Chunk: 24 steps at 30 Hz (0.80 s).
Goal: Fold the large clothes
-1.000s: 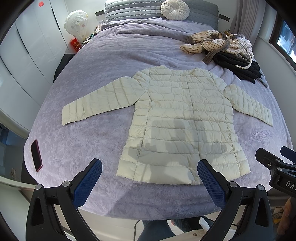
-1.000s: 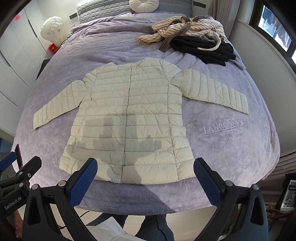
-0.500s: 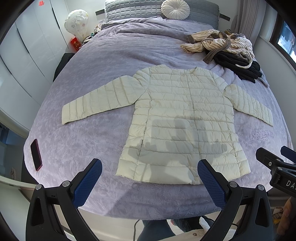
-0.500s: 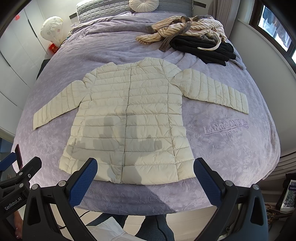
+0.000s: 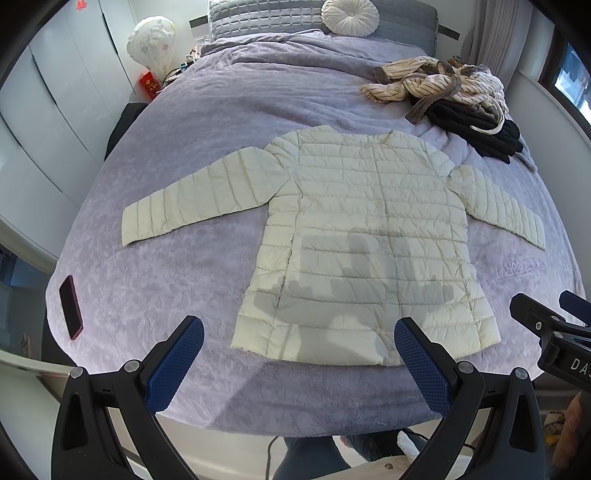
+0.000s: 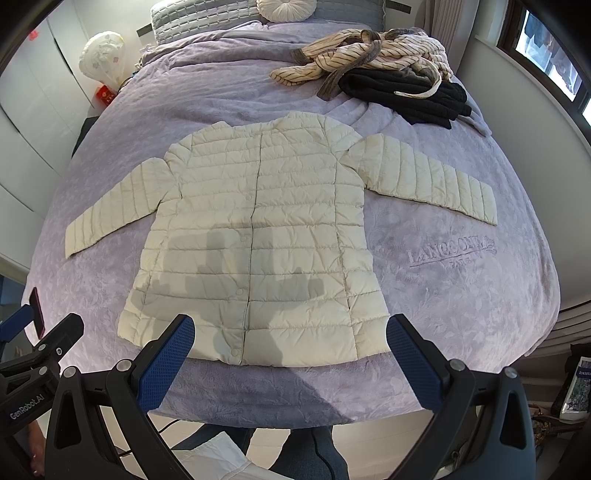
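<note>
A cream quilted jacket (image 5: pixel 369 240) lies flat, front side up, on a bed (image 5: pixel 229 110) covered by a lilac spread, with both sleeves stretched out to the sides and its snap placket closed down the middle. The jacket's hem lies near the foot edge of the bed, and its collar points toward the headboard. The left gripper (image 5: pixel 295 354) hovers above that foot edge, its blue-padded fingers (image 5: pixel 177 362) spread wide and empty, framing the hem's left half without touching it. The right gripper (image 6: pixel 290 350) hangs likewise over the hem, fingers (image 6: pixel 413 362) released and holding nothing. Their shadows fall across the jacket's lower panels. Beyond the jacket's collar, toward the right sleeve side, a striped garment (image 6: pixel 369 55) lies heaped on top of a black garment (image 6: pixel 413 96). A round white cushion (image 5: pixel 350 16) rests at the headboard. A dark red phone (image 5: pixel 71 307) lies on the bed past the jacket's left cuff, near the corner.
</note>
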Each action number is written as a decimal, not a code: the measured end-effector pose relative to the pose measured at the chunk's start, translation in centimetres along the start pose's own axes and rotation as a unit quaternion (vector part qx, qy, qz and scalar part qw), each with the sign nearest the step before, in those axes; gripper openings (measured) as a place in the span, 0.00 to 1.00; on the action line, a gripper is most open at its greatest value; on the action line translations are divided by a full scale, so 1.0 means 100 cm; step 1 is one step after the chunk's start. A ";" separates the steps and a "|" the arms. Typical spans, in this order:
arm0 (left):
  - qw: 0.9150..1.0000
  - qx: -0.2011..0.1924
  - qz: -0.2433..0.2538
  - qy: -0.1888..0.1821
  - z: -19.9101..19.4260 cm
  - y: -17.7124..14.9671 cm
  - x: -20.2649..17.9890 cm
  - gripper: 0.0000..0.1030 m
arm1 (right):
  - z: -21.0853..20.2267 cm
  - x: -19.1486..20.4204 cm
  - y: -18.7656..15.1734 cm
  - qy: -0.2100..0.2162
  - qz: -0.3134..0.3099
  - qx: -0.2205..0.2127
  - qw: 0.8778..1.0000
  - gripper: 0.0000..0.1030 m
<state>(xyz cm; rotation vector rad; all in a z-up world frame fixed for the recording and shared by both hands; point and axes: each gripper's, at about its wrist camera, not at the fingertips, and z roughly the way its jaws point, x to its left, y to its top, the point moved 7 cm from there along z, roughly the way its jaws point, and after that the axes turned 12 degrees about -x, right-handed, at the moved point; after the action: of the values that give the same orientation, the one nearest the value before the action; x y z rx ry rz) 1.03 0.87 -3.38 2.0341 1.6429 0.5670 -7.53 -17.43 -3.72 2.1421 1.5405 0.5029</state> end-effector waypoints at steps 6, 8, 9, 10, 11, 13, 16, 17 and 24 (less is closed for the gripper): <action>1.000 0.012 -0.003 -0.006 0.009 -0.001 0.004 1.00 | 0.004 0.002 -0.004 0.007 0.000 0.007 1.000 1.00; 1.000 0.017 -0.008 -0.007 0.014 -0.001 0.009 1.00 | 0.015 0.004 -0.002 0.011 0.001 0.014 1.000 1.00; 1.000 0.019 -0.011 -0.006 0.016 -0.001 0.013 1.00 | 0.017 0.006 -0.003 0.013 0.002 0.017 1.000 1.00; 1.000 0.021 -0.015 -0.005 0.019 -0.001 0.016 1.00 | 0.021 0.008 -0.001 0.016 0.002 0.021 1.000 1.00; 1.000 0.024 -0.019 -0.004 0.022 -0.001 0.022 1.00 | 0.023 0.011 -0.001 0.019 0.003 0.024 1.000 1.00; 0.999 0.028 -0.028 0.000 0.029 -0.001 0.032 1.00 | 0.028 0.017 0.000 0.025 0.003 0.028 0.999 1.00; 0.999 0.036 -0.041 0.006 0.041 0.000 0.050 1.00 | 0.039 0.030 0.002 0.029 -0.004 0.036 0.999 1.00; 0.998 0.037 -0.047 0.008 0.047 0.000 0.059 1.00 | 0.043 0.035 0.003 0.030 -0.005 0.039 0.999 1.00; 0.993 0.039 -0.112 0.009 0.098 0.007 0.127 1.00 | 0.085 0.067 0.017 0.033 0.002 0.056 0.998 1.00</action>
<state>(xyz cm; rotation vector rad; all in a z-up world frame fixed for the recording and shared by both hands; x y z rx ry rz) 9.84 12.20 -10.47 1.8677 1.9012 0.4485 0.39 -12.81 -9.60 2.2335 1.6358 0.5035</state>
